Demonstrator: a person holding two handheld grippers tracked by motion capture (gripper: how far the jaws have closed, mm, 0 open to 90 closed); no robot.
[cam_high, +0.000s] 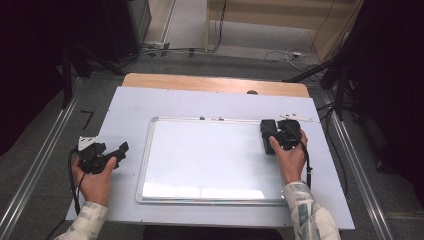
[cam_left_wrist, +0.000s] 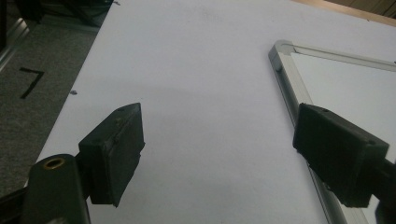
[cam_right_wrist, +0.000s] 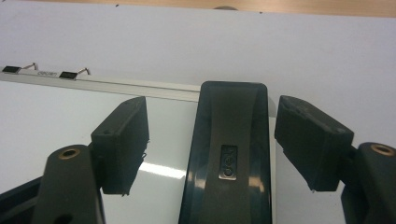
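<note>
The black oblong plastic eraser lies on the upper right corner of the silver-framed whiteboard, between the right tongs, which stand apart on either side with gaps visible, gripping nothing. Closing off-centre could skew it or slide it off the frame onto the white counter. The left tongs gape wide and empty at the high view's left. The right gripper view reveals two small black clips on the frame.

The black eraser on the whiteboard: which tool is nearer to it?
Right. The right tool straddles the black eraser at the whiteboard's far right corner, pads clear of it. The left tool sits off the board's left edge, open.
</note>
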